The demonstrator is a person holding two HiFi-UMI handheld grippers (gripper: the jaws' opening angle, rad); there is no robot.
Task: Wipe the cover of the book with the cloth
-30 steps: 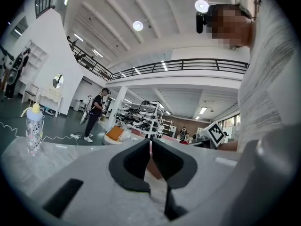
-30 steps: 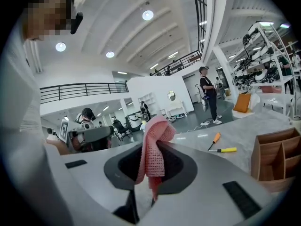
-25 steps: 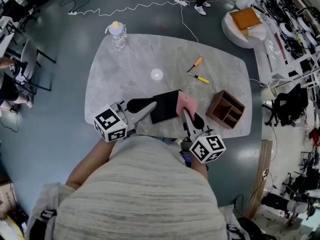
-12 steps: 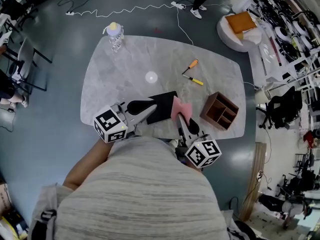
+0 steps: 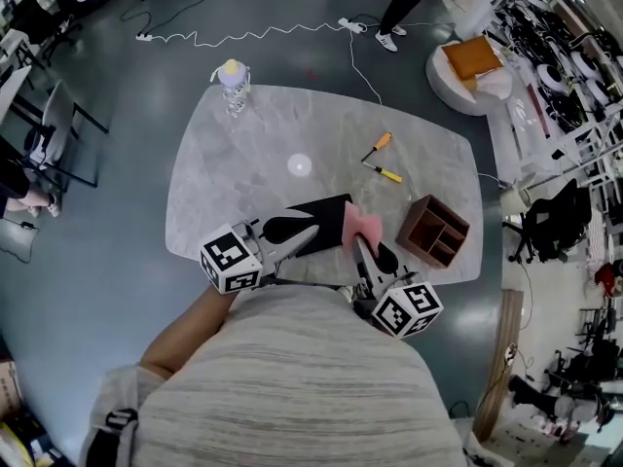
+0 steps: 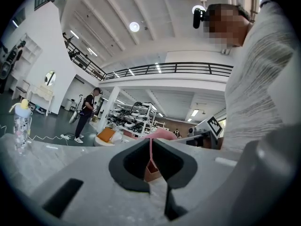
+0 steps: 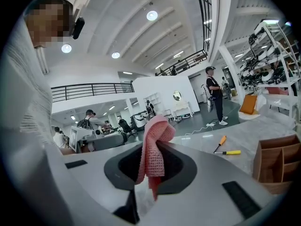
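From the head view we count one black book [image 5: 326, 224] at the table's [image 5: 243, 163] near edge, one pink cloth [image 5: 362, 226] touching its right end and two screwdrivers [image 5: 379, 145] [image 5: 386, 174] beyond, then the left gripper view shows our left gripper [image 6: 151, 147] with its jaws together and nothing held, and the right gripper view shows our right gripper [image 7: 150, 171] pinching the cloth.

1. The person wears a loose knitted top [image 5: 292, 377], pale grey with fine darker horizontal streaks.
2. A grey webbing strap [image 5: 109, 424] with a dark buckle crosses the top at the shoulder behind the left tool.
3. A small black camera [image 6: 199, 16] is worn on the head.
4. The left gripper [image 5: 310, 230] has a light grey body and black jaw pads. At its rear is a white marker cube [image 5: 232, 259] printed with black squares.
5. The right gripper [image 5: 358, 240] is built the same, with its own cube [image 5: 405, 308] at the rear.
6. Seen along the jaws, each tool shows smooth grey shells around a black-lined hollow. A black rectangular slot [image 7: 240, 192] sits to the side.
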